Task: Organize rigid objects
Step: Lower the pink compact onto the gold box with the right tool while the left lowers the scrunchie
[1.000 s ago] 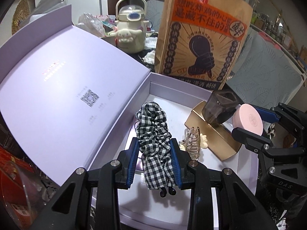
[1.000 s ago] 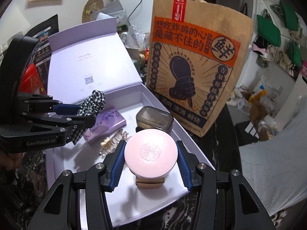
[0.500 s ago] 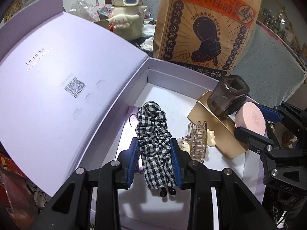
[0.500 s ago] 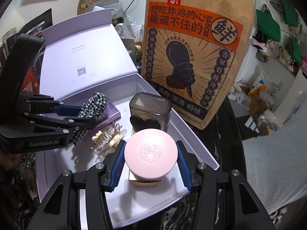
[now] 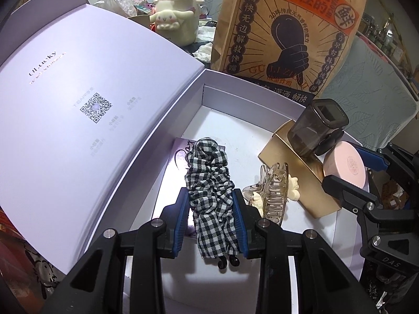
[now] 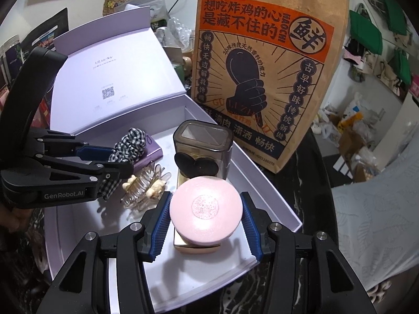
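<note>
An open lilac gift box [image 5: 230,99] [image 6: 264,183] holds the items. My left gripper [image 5: 211,209] is shut on a black-and-white checked scrunchie [image 5: 209,183] [image 6: 128,145], low over a small purple box [image 5: 180,151] [image 6: 152,154]. My right gripper [image 6: 205,216] [image 5: 351,167] is shut on a round pink compact [image 6: 205,206] [image 5: 343,166], just above a gold box [image 5: 293,167] [image 6: 193,247]. A smoky grey jar [image 5: 316,125] [image 6: 203,146] stands on the gold box. A clear claw hair clip [image 5: 275,191] [image 6: 144,183] lies between the grippers.
The box's lid [image 5: 78,104] [image 6: 112,78] stands open on the left. A tall brown paper bag [image 5: 285,31] [image 6: 262,73] stands behind the box. A cream character kettle [image 5: 175,21] sits at the back. A patterned grey cloth [image 5: 366,99] lies on the right.
Both grippers have moved forward and lower into the box with their loads. The scrunchie is now over the purple box and the compact is closer to the gold box and jar.
</note>
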Action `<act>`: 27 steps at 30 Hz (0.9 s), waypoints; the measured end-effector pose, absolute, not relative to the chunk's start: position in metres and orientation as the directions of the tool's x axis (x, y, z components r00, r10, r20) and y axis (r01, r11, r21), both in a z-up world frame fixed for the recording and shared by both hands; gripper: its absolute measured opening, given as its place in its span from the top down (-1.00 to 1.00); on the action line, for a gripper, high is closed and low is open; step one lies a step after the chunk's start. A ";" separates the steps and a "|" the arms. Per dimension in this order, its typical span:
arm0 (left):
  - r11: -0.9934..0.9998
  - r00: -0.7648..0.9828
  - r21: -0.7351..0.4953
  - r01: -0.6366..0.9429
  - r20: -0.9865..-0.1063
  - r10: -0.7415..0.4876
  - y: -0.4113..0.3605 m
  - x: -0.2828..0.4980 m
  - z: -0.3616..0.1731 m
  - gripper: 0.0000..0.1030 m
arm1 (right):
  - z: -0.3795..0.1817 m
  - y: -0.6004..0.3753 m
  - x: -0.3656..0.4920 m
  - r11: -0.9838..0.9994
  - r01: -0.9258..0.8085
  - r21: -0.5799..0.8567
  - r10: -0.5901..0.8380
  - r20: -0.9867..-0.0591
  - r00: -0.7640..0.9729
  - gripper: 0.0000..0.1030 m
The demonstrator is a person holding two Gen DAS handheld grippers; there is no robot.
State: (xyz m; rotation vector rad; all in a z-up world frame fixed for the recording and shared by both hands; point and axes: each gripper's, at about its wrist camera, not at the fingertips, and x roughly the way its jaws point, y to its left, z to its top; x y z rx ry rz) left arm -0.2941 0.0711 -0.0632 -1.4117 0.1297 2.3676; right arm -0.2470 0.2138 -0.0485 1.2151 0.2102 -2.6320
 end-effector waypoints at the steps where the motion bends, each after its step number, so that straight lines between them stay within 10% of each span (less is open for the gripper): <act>1: -0.924 -0.424 -0.111 -0.366 -0.864 0.271 0.071 -0.294 -0.063 0.38 | -0.048 0.214 -0.247 -0.963 0.269 -0.031 -0.150 -0.765 -0.626 0.02; 27: -0.945 -0.406 -0.073 -0.320 -0.890 0.206 0.066 -0.286 -0.060 0.36 | -0.036 0.216 -0.239 -0.961 0.270 -0.058 -0.133 -0.759 -0.638 -0.18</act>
